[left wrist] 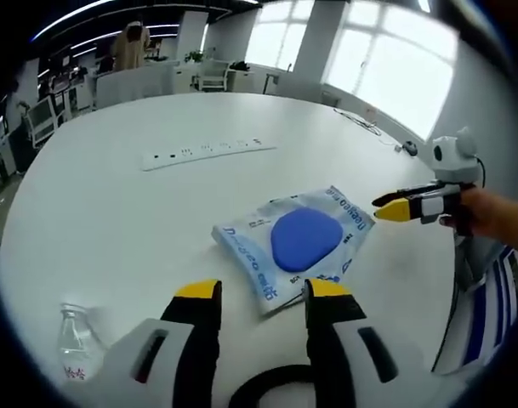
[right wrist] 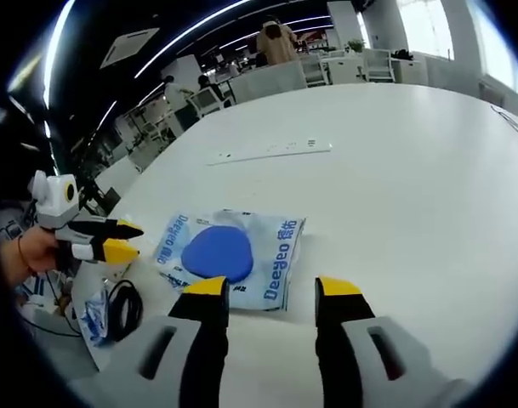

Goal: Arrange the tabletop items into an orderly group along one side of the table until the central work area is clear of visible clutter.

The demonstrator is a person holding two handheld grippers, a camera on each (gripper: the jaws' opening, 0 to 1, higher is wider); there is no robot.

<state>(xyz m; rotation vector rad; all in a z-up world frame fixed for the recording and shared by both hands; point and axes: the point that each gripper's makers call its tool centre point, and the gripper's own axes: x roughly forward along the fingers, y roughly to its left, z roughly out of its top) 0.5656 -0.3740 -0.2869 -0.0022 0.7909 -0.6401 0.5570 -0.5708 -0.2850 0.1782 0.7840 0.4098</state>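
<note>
A white and blue packet (left wrist: 305, 242) with a round blue pad showing through it lies flat on the white round table (left wrist: 114, 221). My left gripper (left wrist: 264, 291) stands open just short of the packet's near corner, nothing between its jaws. My right gripper (left wrist: 393, 209) comes in from the right, held by a hand, its tips close to the packet's far corner. In the right gripper view the same packet (right wrist: 229, 251) lies just ahead of my open right gripper (right wrist: 273, 287), and the left gripper (right wrist: 122, 240) hovers at the packet's left side.
A white power strip (left wrist: 207, 153) lies farther back on the table. A clear plastic bottle (left wrist: 76, 340) stands near my left gripper. A black cable (right wrist: 124, 308) and a small blue-white pack (right wrist: 93, 319) sit at the table edge. Chairs and desks stand beyond.
</note>
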